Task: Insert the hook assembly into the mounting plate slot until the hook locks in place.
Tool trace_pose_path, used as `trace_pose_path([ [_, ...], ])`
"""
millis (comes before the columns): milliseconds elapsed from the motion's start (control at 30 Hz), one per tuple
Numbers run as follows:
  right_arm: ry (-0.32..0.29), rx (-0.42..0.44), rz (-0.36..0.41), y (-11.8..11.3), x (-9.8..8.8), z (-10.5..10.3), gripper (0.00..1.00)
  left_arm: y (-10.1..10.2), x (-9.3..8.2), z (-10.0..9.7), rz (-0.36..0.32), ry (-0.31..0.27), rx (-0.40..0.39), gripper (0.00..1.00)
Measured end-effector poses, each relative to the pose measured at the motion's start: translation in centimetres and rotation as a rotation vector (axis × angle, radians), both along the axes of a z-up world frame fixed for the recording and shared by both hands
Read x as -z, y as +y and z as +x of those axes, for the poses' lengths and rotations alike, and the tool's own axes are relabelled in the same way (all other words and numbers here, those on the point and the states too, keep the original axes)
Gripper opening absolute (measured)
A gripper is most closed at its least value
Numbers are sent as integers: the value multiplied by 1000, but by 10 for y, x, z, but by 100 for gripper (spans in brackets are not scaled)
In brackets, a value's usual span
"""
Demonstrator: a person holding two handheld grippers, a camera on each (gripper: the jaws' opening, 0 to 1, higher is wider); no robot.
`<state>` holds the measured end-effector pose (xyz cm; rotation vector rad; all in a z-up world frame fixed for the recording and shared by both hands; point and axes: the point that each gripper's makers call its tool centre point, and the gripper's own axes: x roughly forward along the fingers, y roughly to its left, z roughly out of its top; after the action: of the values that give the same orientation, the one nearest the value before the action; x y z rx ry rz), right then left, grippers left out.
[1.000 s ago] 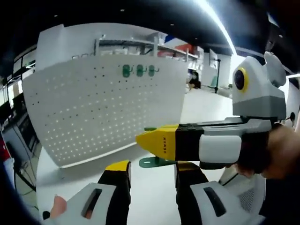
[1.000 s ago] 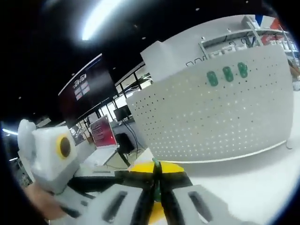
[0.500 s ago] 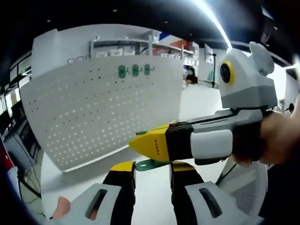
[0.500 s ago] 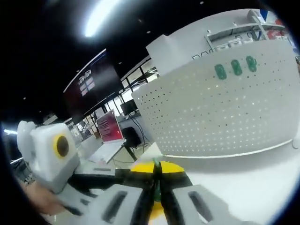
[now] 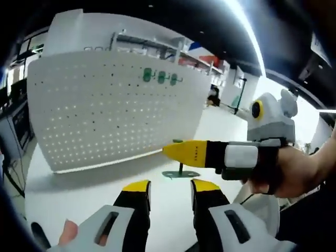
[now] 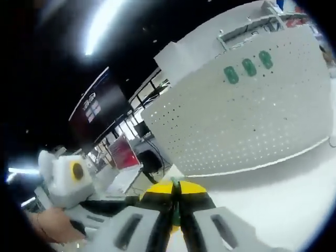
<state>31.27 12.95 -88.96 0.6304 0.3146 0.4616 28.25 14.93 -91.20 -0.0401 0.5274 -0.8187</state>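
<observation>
So nearest to me, my left claw (image 5: 166, 190) is sitting low with its yellow tips spread apart and nothing between them, basically just watching. Right past it, my right claw (image 5: 176, 150) comes in from the right side of the left gripper view, pinched down tight on the green hook (image 5: 180, 171). The hook's thin stem runs down from the claw tips to its flat base plate, which looks to be at or just above the white surface (image 5: 79, 194); I can't tell if it's touching. In the right gripper view the tips (image 6: 174, 190) are pressed together with just a sliver of green (image 6: 176, 214) peeking out between them.

The part that matters: the white pegboard (image 5: 105, 105) stands upright on the surface, ahead and off to the left of the right claw, well apart from it. So the hook goes forward and up, not down. Three green hooks (image 5: 160, 77) already hang side by side near the top of the board, and I'd guess mine goes next to them. Right claw is the nearer one and already has the part, so it's the obvious one to do the push. Stem looks roughly upright now, so I reckon I'll need to turn the base plate to face the board before going in.
</observation>
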Motion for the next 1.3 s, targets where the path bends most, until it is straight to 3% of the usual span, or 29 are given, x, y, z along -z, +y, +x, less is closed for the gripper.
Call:
trace_pose_path([
  [100,86,64,153,-9,6,3,0,-2,1,2,17,0,-14,32],
  [300,99,86,165,-14,9,3,0,-6,4,0,72,-21,2,32],
  [533,101,110,198,-14,7,4,0,-12,1,0,49,-13,-12,33],
  [733,90,117,190,-13,4,5,0,-15,-3,0,30,-17,-22,36],
  [1067,77,81,139,0,4,1,0,-12,-3,6,80,-52,-17,36],
  [1300,53,61,99,5,2,0,0,-12,-1,6,63,-32,-19,35],
])
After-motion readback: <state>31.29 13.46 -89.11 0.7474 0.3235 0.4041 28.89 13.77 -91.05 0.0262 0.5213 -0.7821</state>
